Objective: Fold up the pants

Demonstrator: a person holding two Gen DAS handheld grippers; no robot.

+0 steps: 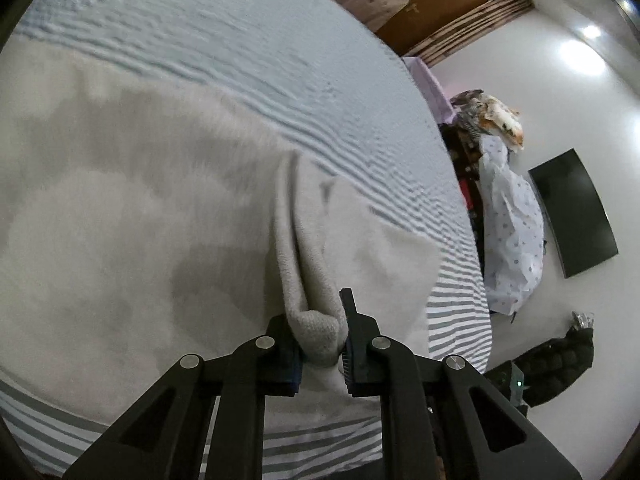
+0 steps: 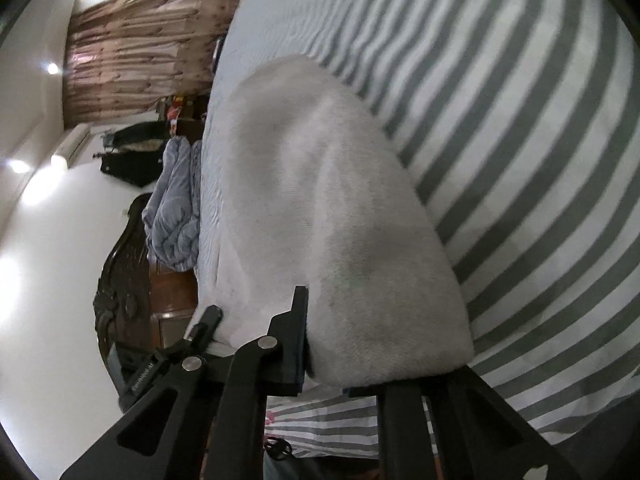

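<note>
The pants [image 1: 140, 208] are pale grey fleece, spread over a bed with a grey-and-white striped sheet [image 1: 248, 64]. My left gripper [image 1: 320, 332] is shut on a bunched fold of the pants' edge, which runs up between the two black fingers. In the right wrist view the pants [image 2: 320, 208] hang forward as a long folded panel over the striped sheet [image 2: 520, 140]. My right gripper [image 2: 340, 344] is shut on the near end of that panel. Its left finger [image 2: 294, 340] shows; the cloth hides the right one.
The bed edge drops off beside the left gripper, with a heap of patterned cloth [image 1: 512, 232] and a dark wall screen [image 1: 572, 212] beyond. In the right wrist view a carved wooden headboard [image 2: 124, 280], a grey quilt [image 2: 172, 208] and curtains [image 2: 140, 44] lie left.
</note>
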